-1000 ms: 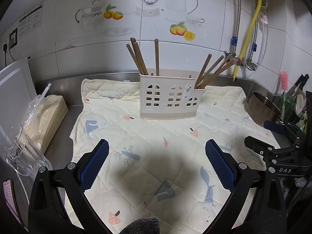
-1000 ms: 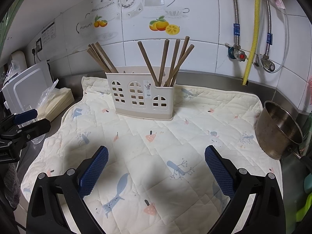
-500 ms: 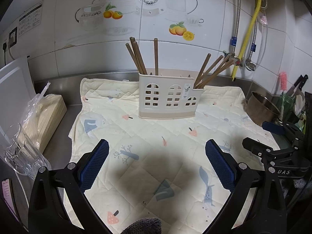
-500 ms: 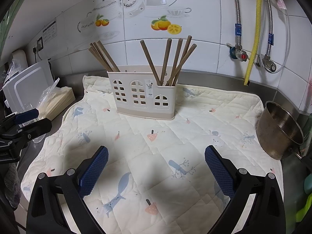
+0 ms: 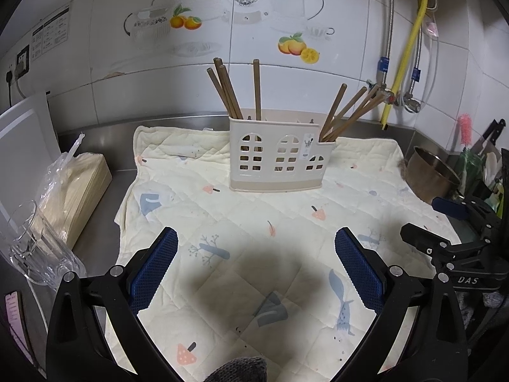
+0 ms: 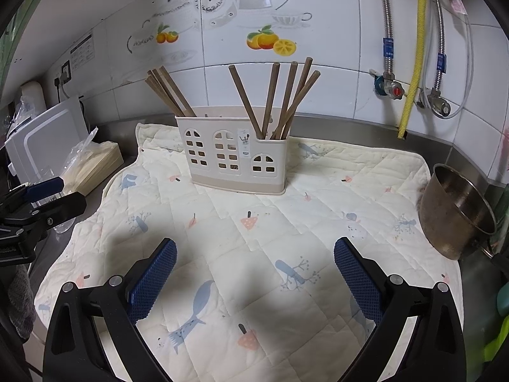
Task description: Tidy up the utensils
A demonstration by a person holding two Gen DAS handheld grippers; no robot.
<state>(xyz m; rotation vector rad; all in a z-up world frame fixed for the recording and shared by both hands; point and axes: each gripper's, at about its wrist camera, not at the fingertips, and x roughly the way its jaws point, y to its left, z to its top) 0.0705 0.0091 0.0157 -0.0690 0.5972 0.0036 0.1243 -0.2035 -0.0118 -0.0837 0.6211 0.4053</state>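
A cream plastic utensil caddy (image 5: 280, 156) with arched window cut-outs stands upright on a pale quilted mat (image 5: 286, 222) printed with mushrooms and birds, set toward the mat's far edge near a white tiled wall. Brown wooden chopsticks (image 5: 233, 90) lean out of its left end, and a second bunch of chopsticks (image 5: 348, 113) fans out of its lower right compartment. The left gripper (image 5: 256, 265) hovers over the near part of the mat with its blue-padded fingers spread wide and nothing between them; the caddy sits well ahead of it, roughly centred between the fingers. The right gripper (image 6: 254, 275) is likewise spread apart and empty, with the caddy (image 6: 233, 157) well ahead and slightly left of centre. The left wrist view alone shows a clear glass pitcher (image 5: 30, 248) at the left edge beside a bagged stack of what may be wooden sticks (image 5: 74, 191), and a pink bottle brush (image 5: 465, 129) at far right. The right wrist view shows the steel pot (image 6: 458, 215) more fully, sitting at the mat's right edge, plus a white board (image 6: 47, 140) leaning at the left.
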